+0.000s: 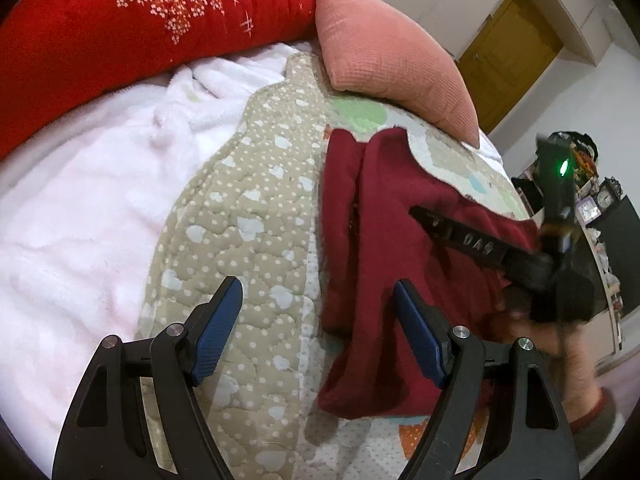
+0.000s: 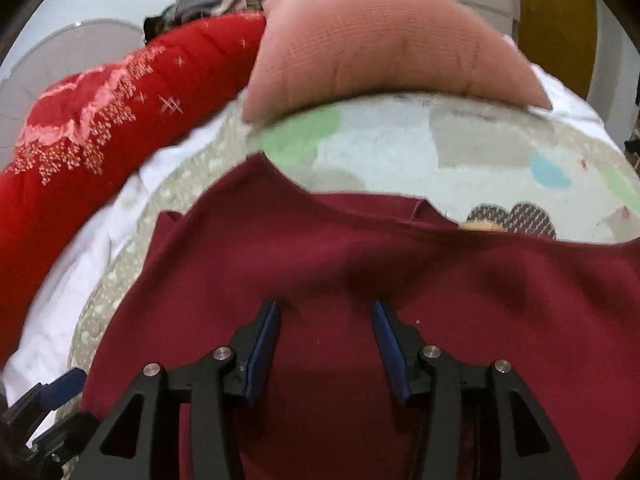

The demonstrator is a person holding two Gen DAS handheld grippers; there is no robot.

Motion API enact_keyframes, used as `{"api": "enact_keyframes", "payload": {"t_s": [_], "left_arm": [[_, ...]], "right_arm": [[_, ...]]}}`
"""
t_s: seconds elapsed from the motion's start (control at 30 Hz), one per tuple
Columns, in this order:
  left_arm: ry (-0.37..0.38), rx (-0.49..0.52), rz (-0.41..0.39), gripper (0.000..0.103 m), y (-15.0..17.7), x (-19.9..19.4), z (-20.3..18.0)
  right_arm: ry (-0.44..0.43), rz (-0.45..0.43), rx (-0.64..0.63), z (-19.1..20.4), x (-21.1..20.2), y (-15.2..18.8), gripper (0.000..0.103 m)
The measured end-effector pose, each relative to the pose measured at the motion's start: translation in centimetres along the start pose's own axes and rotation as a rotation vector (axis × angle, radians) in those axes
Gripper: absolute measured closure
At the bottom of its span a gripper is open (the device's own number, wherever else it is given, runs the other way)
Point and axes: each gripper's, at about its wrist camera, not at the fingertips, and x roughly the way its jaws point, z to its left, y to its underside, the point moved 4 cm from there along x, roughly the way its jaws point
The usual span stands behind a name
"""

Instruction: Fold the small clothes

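A dark red garment (image 1: pixel 384 216) lies on a quilted patchwork mat (image 1: pixel 248 216) on the bed, partly folded, with a lengthwise fold line near its left edge. My left gripper (image 1: pixel 318 300) is open and empty, over the garment's left edge and the mat. My right gripper (image 2: pixel 326 312) is open and hovers just above the middle of the garment (image 2: pixel 320 248), holding nothing. In the left wrist view the right gripper (image 1: pixel 424 216) lies over the right part of the garment. The left gripper's blue pads (image 2: pixel 60 390) show at the lower left of the right wrist view.
A pink cushion (image 1: pixel 384 40) and a red floral quilt (image 1: pixel 120 20) lie at the head of the bed, beyond the garment. A white fleece blanket (image 1: pixel 80 200) covers the bed left of the mat. A yellow door (image 1: pixel 508 52) and a cluttered shelf (image 1: pixel 600 200) stand right.
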Motion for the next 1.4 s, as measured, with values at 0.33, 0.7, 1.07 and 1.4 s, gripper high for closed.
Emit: {"api": "enact_keyframes", "payload": {"t_s": [0.33,0.7,1.07,1.4], "left_arm": [[0.005,-0.028,0.029,0.025,0.3,0.2,0.6],[0.0,-0.024,0.029,0.025,0.3,0.4,0.7],[0.046,-0.015,0.012,0.025,-0.1,0.5,0.1],[0.133,0.046,0.019,0.025,-0.1,1.7,-2.3]], "right_arm": [[-0.125,0.11,-0.091,7.7,-0.9,-2.0,0.028],[-0.022,0.192,-0.178,9.8,3.8,-1.2,0.013],[-0.007,0.106,-0.229,9.2,1.7,-1.0,0.072],[-0.248,0.069,-0.001,5.7,-1.7,-1.3,0.083]]}}
